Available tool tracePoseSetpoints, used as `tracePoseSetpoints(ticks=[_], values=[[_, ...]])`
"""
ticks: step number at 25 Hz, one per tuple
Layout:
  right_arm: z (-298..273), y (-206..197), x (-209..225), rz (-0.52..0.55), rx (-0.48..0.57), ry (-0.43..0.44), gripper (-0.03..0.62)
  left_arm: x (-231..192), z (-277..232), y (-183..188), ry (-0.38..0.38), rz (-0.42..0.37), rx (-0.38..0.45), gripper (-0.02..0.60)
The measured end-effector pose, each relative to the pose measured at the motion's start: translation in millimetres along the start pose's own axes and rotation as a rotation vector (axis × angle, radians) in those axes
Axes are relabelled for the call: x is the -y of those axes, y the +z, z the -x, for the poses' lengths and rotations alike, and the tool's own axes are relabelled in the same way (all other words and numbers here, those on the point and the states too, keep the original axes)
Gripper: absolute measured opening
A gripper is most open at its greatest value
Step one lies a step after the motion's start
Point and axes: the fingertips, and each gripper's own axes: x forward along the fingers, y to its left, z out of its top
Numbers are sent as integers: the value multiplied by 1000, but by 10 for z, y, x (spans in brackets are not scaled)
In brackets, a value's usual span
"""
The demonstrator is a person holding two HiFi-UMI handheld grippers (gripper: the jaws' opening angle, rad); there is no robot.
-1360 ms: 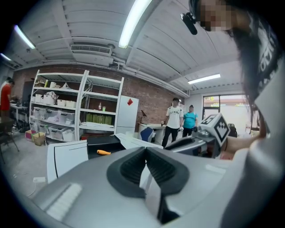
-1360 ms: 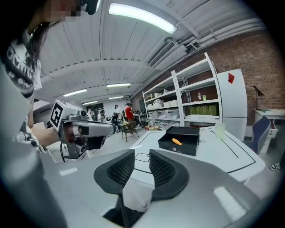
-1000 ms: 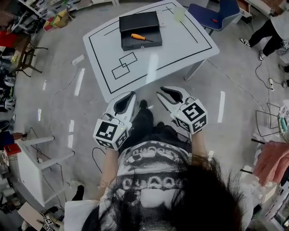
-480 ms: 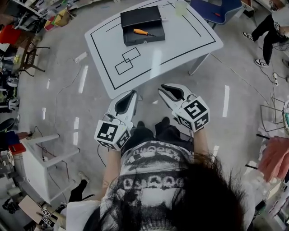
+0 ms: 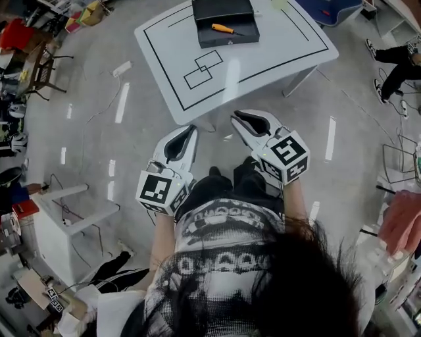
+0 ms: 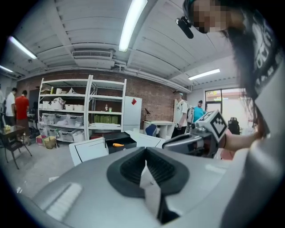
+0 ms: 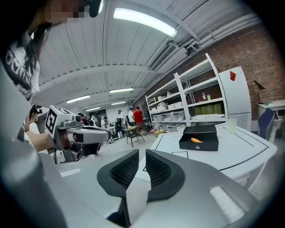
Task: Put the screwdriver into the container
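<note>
An orange-handled screwdriver [image 5: 223,29] lies inside an open black container [image 5: 222,10] at the far side of the white table [image 5: 276,52]. Both grippers are held off the table, close to the person's body. My left gripper [image 5: 191,129] is shut with nothing in it. My right gripper [image 5: 238,117] shows a narrow gap between its pads; its jaws are closing on nothing. The screwdriver [image 6: 118,144] and the container [image 7: 199,144] appear far ahead in both gripper views.
The table's near edge [image 5: 197,122] is just ahead of the grippers. A blue chair [image 5: 332,10] stands beyond the table. A white stand [image 5: 66,224] is on the floor at the left, a person's legs [image 5: 395,56] at the right. Shelving [image 6: 84,109] lines the far wall.
The table and container have slid up and right in the head view. Both grippers stay in front of the body, well short of the table.
</note>
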Motion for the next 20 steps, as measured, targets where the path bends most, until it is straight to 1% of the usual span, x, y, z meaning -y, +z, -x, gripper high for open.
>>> tracePoseSetpoints(ticks=[10, 20], values=[[-196, 15, -639, -28, 14, -40, 2, -343, 597, -162, -26, 7, 23, 0], [-259, 8, -1045, -20, 38, -81, -2, -477, 934, -248, -64, -4, 49, 0]])
